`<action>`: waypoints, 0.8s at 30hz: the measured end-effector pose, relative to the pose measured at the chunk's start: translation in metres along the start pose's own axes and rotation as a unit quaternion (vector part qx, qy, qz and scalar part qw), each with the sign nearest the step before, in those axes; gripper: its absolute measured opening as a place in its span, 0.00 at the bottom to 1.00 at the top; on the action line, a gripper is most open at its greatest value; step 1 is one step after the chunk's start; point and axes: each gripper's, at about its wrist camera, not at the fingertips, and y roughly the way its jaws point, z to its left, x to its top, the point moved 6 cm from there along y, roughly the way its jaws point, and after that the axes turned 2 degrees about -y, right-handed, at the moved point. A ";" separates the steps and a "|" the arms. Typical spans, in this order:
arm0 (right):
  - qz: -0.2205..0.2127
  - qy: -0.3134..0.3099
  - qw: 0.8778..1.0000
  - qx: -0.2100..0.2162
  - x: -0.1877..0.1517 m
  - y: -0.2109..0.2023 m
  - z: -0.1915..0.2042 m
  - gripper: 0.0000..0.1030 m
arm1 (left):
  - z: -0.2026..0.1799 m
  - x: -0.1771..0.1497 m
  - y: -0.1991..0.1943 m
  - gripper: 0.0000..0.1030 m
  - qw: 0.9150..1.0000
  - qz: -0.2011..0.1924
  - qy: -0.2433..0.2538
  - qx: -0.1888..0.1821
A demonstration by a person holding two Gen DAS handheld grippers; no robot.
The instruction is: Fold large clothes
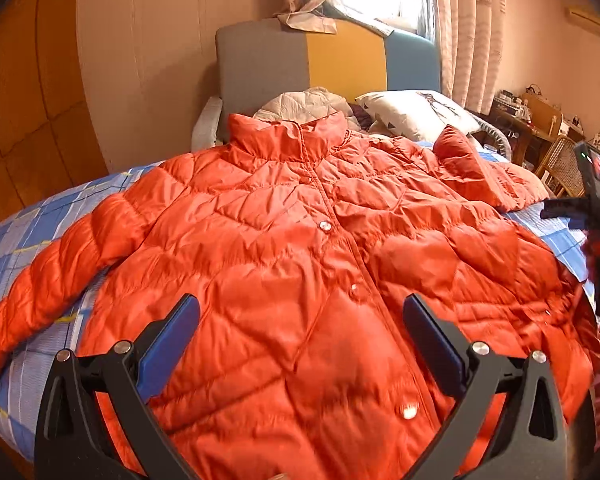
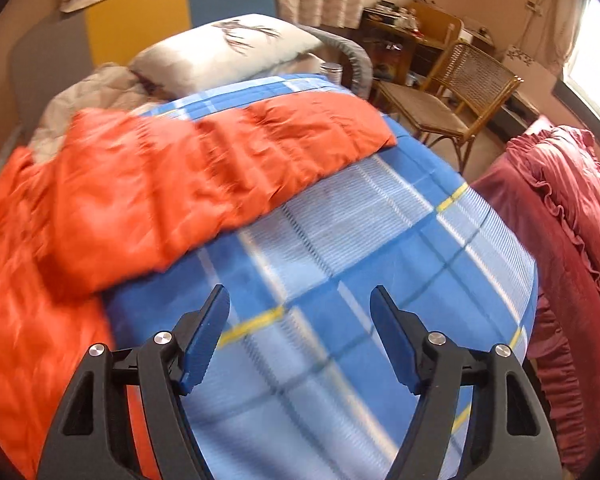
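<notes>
An orange quilted puffer jacket (image 1: 300,240) lies face up and buttoned on the bed, collar toward the headboard, both sleeves spread out. My left gripper (image 1: 300,308) is open and empty above the jacket's lower front. My right gripper (image 2: 300,300) is open and empty over the blue plaid bedsheet (image 2: 360,240), to the right of the jacket's body (image 2: 40,300). The jacket's right-side sleeve (image 2: 228,160) lies stretched across the sheet ahead of it. The right gripper's body shows at the right edge of the left wrist view (image 1: 596,200).
A white pillow (image 1: 416,114) and a grey quilt (image 1: 300,106) lie at the headboard (image 1: 320,60). A dark red ruffled cloth (image 2: 572,240) hangs at the bed's right side. A rattan chair (image 2: 456,100) and a cluttered desk (image 2: 400,20) stand beyond the bed.
</notes>
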 end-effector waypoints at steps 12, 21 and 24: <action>0.051 0.095 0.994 -0.026 0.075 0.092 -0.028 0.70 | -0.007 0.022 0.048 0.98 1.000 0.005 0.010 0.013; 0.041 0.050 0.997 -0.032 0.091 0.105 -0.024 0.05 | 0.006 0.011 0.066 0.98 0.999 0.032 -0.011 0.019; 0.036 0.046 0.996 -0.071 0.089 0.096 -0.042 0.05 | 0.011 0.010 0.063 0.98 0.999 0.030 -0.011 0.022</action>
